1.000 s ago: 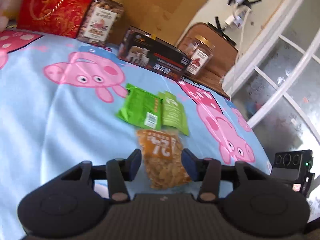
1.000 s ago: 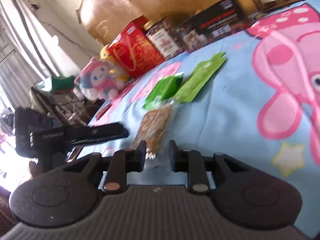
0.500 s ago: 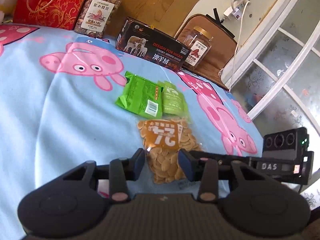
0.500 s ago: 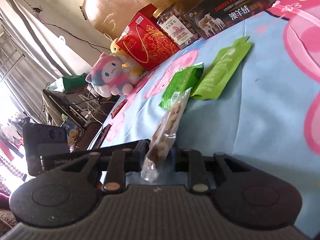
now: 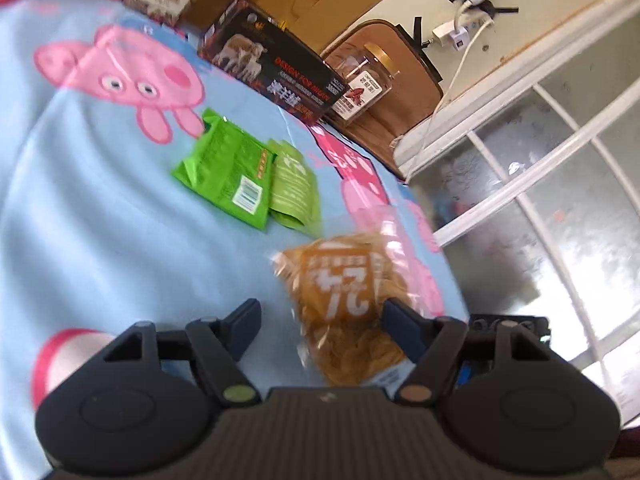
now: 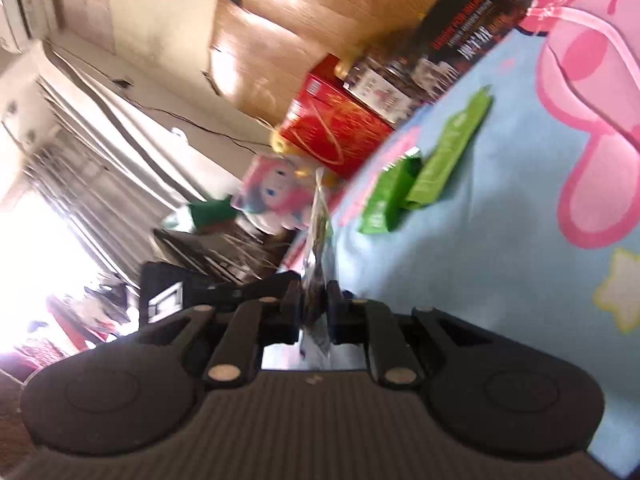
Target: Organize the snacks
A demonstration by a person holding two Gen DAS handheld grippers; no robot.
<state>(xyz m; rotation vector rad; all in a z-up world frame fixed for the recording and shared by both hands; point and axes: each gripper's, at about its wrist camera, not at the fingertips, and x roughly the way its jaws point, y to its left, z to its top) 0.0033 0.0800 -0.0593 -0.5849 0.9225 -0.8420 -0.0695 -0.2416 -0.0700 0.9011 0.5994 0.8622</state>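
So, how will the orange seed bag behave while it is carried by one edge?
Probably floppy: the orange seed bag is thin film, pinched edge-on by the right hand-held gripper. It seems light, since an edge pinch holds it up. The loose seeds inside may shift and make it swing.

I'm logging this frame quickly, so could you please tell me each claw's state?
Left claw: open, holding nothing.
Right claw: closed on the orange snack bag.
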